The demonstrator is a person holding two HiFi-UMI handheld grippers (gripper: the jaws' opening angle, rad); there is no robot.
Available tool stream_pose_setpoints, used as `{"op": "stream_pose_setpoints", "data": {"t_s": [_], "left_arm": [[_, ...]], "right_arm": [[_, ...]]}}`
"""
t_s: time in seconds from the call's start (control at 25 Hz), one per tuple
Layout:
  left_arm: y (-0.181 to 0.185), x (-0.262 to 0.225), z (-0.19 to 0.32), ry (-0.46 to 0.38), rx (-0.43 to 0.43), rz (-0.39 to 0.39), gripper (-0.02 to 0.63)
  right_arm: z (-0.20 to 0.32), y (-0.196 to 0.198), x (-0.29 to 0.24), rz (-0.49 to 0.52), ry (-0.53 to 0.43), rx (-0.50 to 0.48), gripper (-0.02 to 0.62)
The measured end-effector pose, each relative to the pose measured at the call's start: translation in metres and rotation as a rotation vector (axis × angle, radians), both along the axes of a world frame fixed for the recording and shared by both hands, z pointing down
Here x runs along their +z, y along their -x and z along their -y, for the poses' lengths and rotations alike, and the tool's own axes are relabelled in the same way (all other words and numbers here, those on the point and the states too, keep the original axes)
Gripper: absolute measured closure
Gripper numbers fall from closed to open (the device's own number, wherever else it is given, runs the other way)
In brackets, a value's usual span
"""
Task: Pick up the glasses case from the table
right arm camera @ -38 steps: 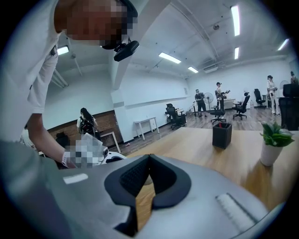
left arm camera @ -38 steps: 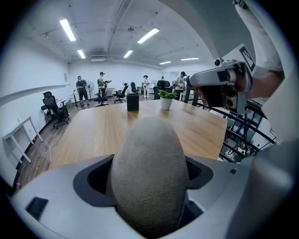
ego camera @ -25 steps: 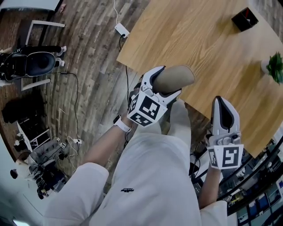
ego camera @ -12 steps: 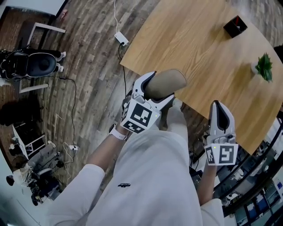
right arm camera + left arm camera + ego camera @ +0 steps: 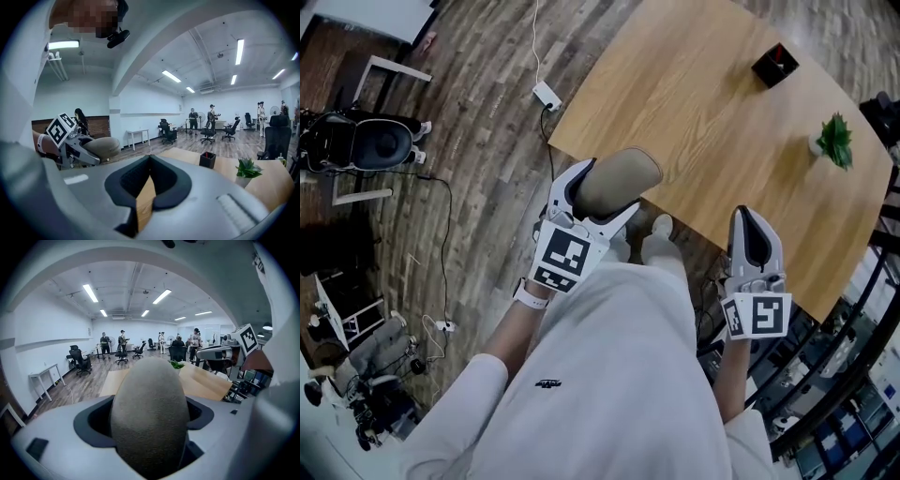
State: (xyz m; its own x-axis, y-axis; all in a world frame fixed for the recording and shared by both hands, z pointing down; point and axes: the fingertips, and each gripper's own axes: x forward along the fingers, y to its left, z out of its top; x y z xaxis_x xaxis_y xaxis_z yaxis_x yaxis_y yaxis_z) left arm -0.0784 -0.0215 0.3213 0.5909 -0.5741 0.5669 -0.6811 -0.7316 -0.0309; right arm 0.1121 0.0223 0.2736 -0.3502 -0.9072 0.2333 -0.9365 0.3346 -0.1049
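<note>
Wooden table [image 5: 712, 112] spreads out ahead of me, my left gripper [image 5: 602, 194] clamped on the taupe glasses case [image 5: 623, 173], held clear of it by the near edge, my right gripper [image 5: 750, 225] closed on nothing.

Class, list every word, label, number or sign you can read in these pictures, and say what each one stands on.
No readable words or numbers anywhere.
The left marker cube: a black-and-white square pattern, no letters.
The right marker cube: the same kind of pattern, no letters.
The dark mark on the white clothing: too small to read.
The glasses case: no print shows.
</note>
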Motion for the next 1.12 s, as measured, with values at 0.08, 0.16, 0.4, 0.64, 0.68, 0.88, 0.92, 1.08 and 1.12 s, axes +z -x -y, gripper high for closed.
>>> {"op": "stream_pose_setpoints", "data": {"t_s": [0.08, 0.16, 0.4, 0.64, 0.68, 0.88, 0.92, 1.08, 1.12], "left_arm": [[0.005, -0.007, -0.001, -0.007, -0.016, -0.010, 0.204], [0.009, -0.014, -0.002, -0.013, -0.030, -0.017, 0.204], [0.016, -0.030, -0.002, -0.052, -0.052, -0.015, 0.205], [0.026, -0.040, -0.007, -0.046, -0.095, -0.044, 0.204], [0.027, -0.041, -0.007, -0.046, -0.102, -0.048, 0.204], [0.030, -0.044, -0.009, -0.049, -0.113, -0.058, 0.204], [0.030, -0.044, -0.009, -0.050, -0.112, -0.059, 0.204], [0.027, -0.042, -0.013, -0.052, -0.110, -0.061, 0.205], [0.026, -0.042, -0.014, -0.051, -0.109, -0.063, 0.204]], "right_arm": [[-0.001, 0.002, -0.004, -0.007, -0.008, -0.009, 0.584], [-0.002, 0.004, -0.008, -0.017, -0.015, -0.022, 0.584], [-0.002, 0.008, -0.017, -0.041, -0.043, -0.057, 0.584], [-0.005, 0.011, -0.024, -0.042, -0.057, -0.071, 0.584], [-0.004, 0.011, -0.026, -0.041, -0.061, -0.071, 0.584], [-0.003, 0.018, -0.031, -0.040, -0.065, -0.080, 0.584], [-0.003, 0.019, -0.032, -0.042, -0.067, -0.084, 0.584], [-0.005, 0.017, -0.032, -0.053, -0.069, -0.091, 0.584], [-0.005, 0.016, -0.033, -0.056, -0.069, -0.092, 0.584]]}}
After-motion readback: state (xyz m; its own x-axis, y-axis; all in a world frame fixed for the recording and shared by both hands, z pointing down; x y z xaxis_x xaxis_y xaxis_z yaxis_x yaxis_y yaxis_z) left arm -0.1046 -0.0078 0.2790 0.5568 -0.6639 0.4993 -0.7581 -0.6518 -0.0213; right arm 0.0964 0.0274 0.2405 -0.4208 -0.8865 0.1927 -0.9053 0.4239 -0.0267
